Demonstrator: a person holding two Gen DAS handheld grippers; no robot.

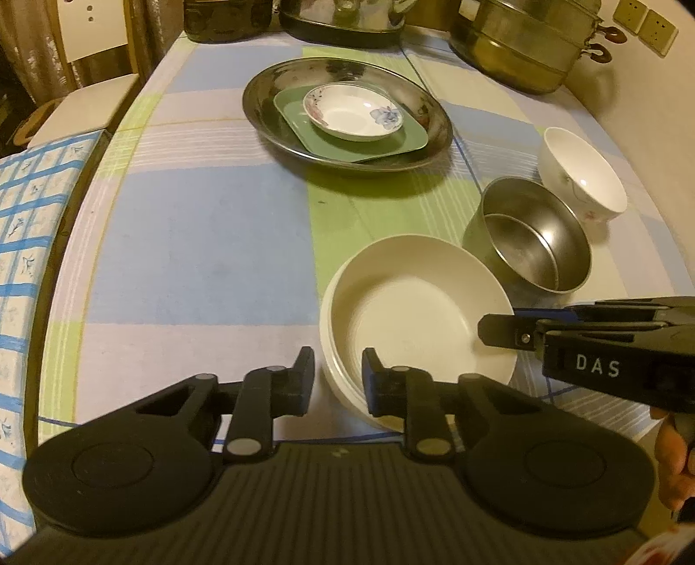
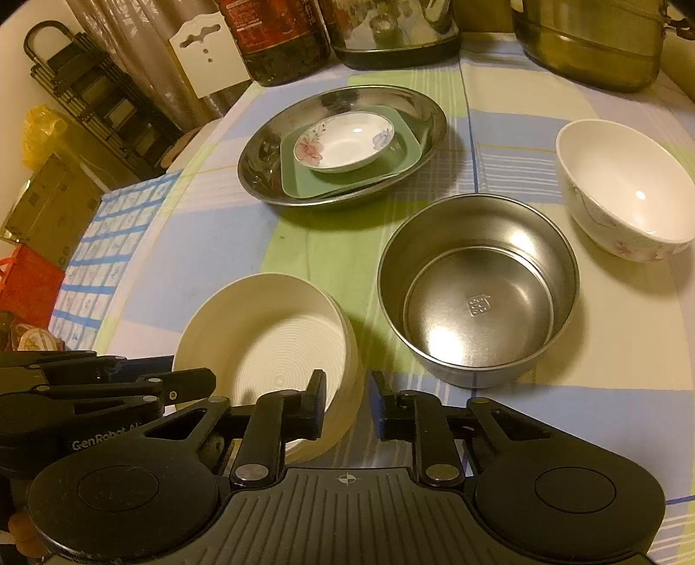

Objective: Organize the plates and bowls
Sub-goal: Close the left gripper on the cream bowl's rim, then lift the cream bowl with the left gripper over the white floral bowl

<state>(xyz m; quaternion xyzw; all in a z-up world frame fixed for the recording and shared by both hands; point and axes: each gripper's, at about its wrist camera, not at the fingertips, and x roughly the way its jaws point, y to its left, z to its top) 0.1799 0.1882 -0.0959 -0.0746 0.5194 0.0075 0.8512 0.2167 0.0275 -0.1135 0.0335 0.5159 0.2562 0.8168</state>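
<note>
A cream bowl (image 1: 408, 313) (image 2: 278, 343) sits near the table's front edge. My left gripper (image 1: 338, 373) straddles its near-left rim, one finger inside, one outside, jaws apart. My right gripper (image 2: 347, 402) straddles its right rim the same way, and shows in the left wrist view (image 1: 499, 332). A steel bowl (image 1: 534, 239) (image 2: 478, 287) stands beside it, then a white floral bowl (image 1: 582, 174) (image 2: 625, 182). Farther back a steel platter (image 1: 265, 104) (image 2: 256, 161) holds a green square plate (image 1: 391, 145) (image 2: 304, 182) with a small floral dish (image 1: 352, 113) (image 2: 343, 145) on top.
A steel steamer pot (image 1: 525, 39) (image 2: 595, 39), a kettle base (image 1: 343, 26) (image 2: 391, 34) and a dark jar (image 2: 282, 39) line the table's far edge. A chair (image 1: 74, 78) and a checked cloth (image 1: 26, 243) are at left. Racks and boxes (image 2: 87, 108) stand beyond.
</note>
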